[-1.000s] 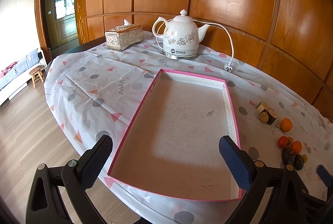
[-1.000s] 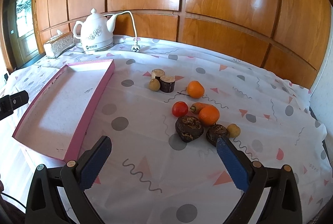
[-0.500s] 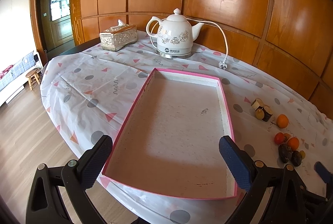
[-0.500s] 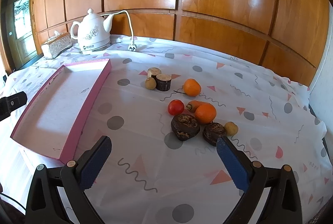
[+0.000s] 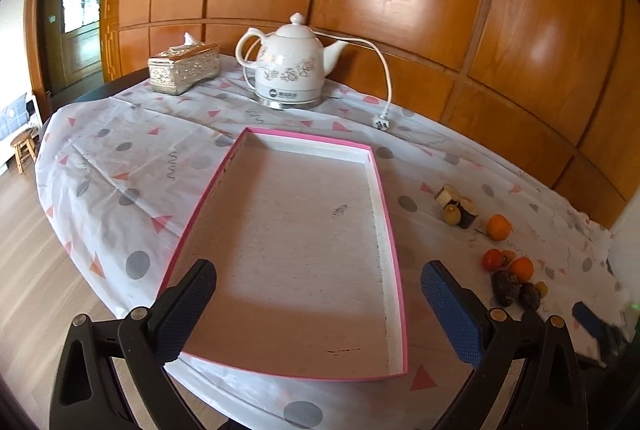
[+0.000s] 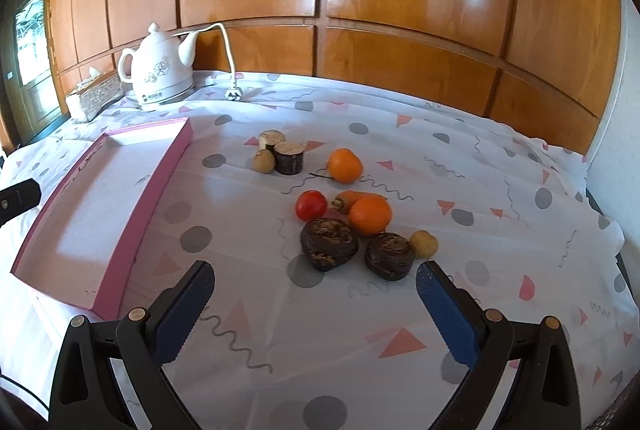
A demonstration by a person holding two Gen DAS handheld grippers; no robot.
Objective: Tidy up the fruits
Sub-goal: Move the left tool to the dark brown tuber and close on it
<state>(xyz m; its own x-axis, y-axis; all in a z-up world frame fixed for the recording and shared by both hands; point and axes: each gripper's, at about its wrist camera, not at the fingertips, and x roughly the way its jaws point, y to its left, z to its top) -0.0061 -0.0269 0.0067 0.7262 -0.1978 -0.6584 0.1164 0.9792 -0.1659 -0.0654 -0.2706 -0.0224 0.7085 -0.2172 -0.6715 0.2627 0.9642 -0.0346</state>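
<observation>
A shallow pink-rimmed tray (image 5: 390, 230) lies empty on the patterned tablecloth; it also shows in the right wrist view (image 6: 132, 222). To its right lie two oranges (image 6: 345, 165) (image 6: 370, 215), a red tomato (image 6: 311, 205), a small carrot (image 6: 352, 198), two dark lumpy fruits (image 6: 329, 244) (image 6: 389, 256), two small tan fruits (image 6: 423, 243) (image 6: 264, 162) and two cut cylinders (image 6: 289, 157). My left gripper (image 5: 318, 304) is open over the tray's near end. My right gripper (image 6: 314, 304) is open, just short of the dark fruits.
A white ceramic kettle (image 5: 290, 70) with cord and plug (image 5: 380, 124) stands at the back, beside a silver tissue box (image 5: 184, 68). Wooden wall panels run behind. The table's left edge (image 5: 60, 214) drops to wooden floor; a stool (image 5: 24, 150) stands there.
Both grippers have moved a little forward; the fruit sits closer to the right gripper's fingers, and the kettle looms larger in the left view. Nothing on the table moved.
</observation>
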